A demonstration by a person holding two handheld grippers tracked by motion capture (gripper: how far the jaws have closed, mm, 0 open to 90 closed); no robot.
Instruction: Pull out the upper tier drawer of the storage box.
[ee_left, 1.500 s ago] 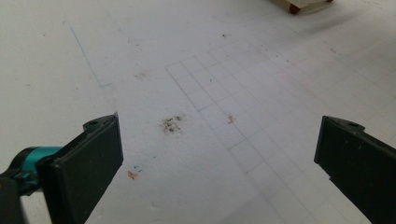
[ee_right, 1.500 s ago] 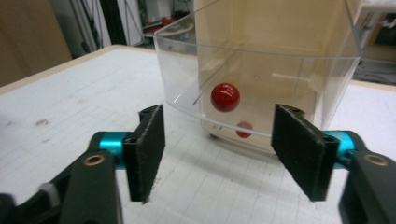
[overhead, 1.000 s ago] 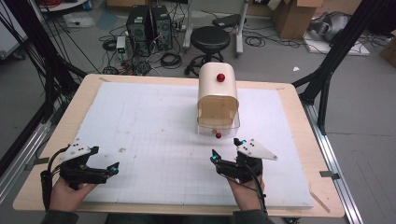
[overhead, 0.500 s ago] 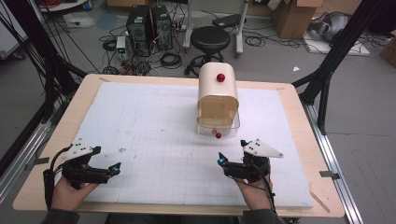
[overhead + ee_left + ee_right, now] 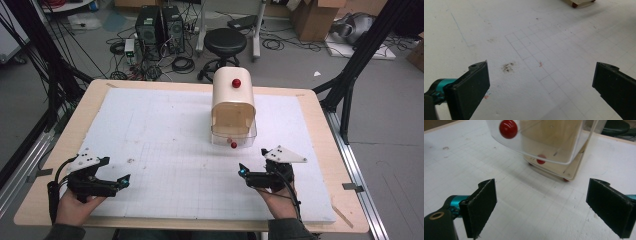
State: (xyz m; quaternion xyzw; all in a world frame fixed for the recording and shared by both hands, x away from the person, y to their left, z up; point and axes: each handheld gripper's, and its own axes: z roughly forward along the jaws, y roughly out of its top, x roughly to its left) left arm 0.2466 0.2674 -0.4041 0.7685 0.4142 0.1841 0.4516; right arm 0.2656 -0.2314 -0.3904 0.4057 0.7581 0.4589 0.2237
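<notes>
both grippers, left gripper (image 5: 107,181) and right gripper (image 5: 250,175), are resting wide apart, holding nothing; the bread box (image 5: 233,107) seems not yet touched.

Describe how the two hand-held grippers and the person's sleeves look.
Each hand-held gripper, left and right, has a black body, a teal fitting near the tips, flat black rectangular jaws, and a pale grey three-cornered plate on top. A black cable trails back from each. The sleeves are dark grey.
</notes>
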